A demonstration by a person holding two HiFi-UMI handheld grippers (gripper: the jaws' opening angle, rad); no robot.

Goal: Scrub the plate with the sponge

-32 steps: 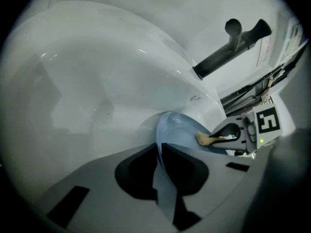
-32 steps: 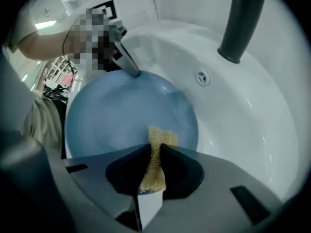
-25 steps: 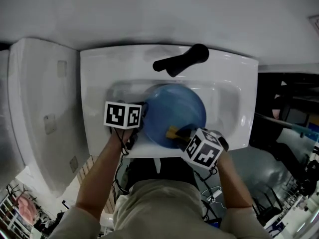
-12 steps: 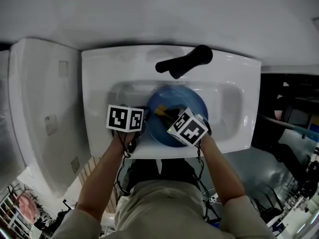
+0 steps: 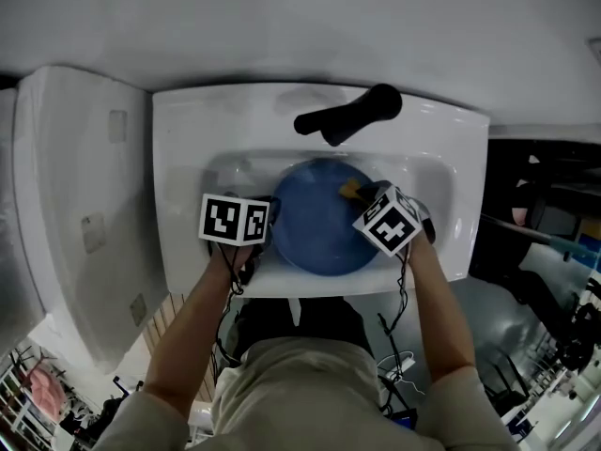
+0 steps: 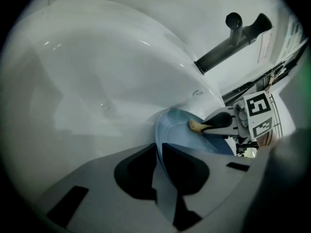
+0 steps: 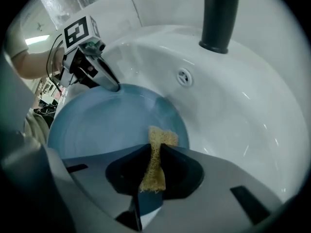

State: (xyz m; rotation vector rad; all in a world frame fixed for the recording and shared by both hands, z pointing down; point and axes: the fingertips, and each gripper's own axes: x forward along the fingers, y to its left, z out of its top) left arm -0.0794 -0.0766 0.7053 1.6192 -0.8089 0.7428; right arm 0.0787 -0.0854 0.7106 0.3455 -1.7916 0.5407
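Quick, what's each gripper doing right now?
Left gripper: closed on the rim of the plate; its jaws have just eased open slightly.
Right gripper: closed on the sponge, over the plate.

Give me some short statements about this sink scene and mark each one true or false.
1. The left gripper clamps the blue plate by its rim. True; its jaws just opened slightly, with the rim between them.
2. The right gripper holds a brush. False: it grips a yellow sponge.
3. The plate lies inside the white sink. True.
4. The faucet is white too. False: it is black.
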